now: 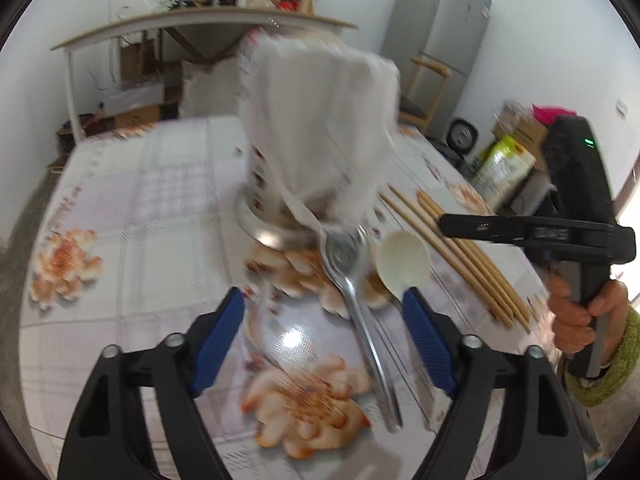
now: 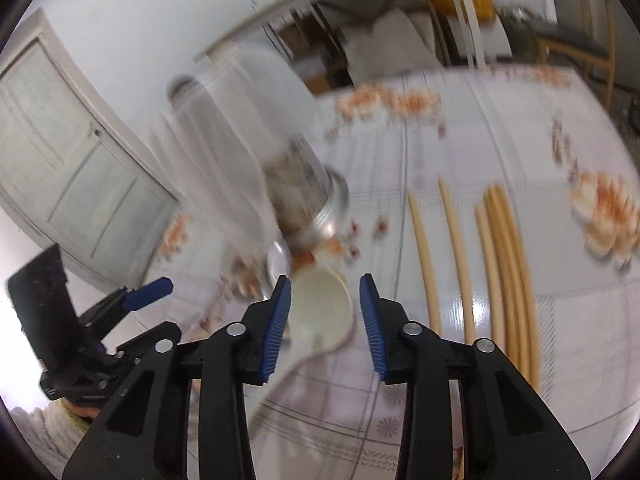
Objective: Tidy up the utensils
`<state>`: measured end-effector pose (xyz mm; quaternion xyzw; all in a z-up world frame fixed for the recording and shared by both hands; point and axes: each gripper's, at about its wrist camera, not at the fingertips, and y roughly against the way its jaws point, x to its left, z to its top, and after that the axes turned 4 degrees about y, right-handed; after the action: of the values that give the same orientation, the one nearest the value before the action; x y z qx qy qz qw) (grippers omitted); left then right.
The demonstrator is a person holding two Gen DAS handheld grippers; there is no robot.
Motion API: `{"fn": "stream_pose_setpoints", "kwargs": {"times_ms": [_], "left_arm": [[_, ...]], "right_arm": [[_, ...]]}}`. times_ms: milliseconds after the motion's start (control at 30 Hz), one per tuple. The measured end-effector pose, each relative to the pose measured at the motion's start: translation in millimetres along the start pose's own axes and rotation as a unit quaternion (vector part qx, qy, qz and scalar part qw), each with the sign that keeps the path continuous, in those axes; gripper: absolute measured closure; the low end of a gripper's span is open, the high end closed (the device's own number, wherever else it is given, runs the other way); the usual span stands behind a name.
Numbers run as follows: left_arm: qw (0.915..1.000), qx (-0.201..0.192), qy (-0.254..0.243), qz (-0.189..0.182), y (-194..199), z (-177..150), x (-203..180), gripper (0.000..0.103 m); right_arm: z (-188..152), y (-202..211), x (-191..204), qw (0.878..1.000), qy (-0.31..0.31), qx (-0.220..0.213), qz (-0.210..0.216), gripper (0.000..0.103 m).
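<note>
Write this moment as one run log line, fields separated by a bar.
left gripper open, empty | right gripper open above white spoon | metal spoon, chopsticks on table | holder blurred

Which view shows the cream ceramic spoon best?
The right wrist view: the cream ceramic spoon lies large between the open right gripper, bowl and handle visible. The left wrist view shows only its bowl, smaller, beside the metal spoon.

A metal spoon (image 1: 356,300) lies flat at the centre of the left wrist view, bowl toward the top, handle running to the lower right. Just right of it lies a cream ceramic spoon (image 1: 404,262), bowl up. Further right, wooden chopsticks (image 1: 464,256) lie side by side, slanting to the lower right. Above centre stands a blurred utensil holder (image 1: 316,144) with a metal base.
</note>
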<state>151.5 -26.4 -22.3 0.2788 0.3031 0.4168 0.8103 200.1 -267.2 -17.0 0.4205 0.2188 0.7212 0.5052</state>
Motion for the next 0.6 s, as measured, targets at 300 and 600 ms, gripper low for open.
{"fn": "stream_pose_setpoints", "kwargs": {"times_ms": [300, 600], "left_arm": [[0.9979, 0.054, -0.037, -0.006, -29.8, -16.3, -24.4, 0.059], [0.9956, 0.078, -0.051, 0.013, -44.4, -24.2, -31.7, 0.079]], "right_arm": [[-4.1, -24.5, -10.6, 0.999, -0.013, 0.033, 0.003, 0.073], [-2.5, -38.0, -22.0, 0.999, -0.018, 0.044, 0.014, 0.081]]}}
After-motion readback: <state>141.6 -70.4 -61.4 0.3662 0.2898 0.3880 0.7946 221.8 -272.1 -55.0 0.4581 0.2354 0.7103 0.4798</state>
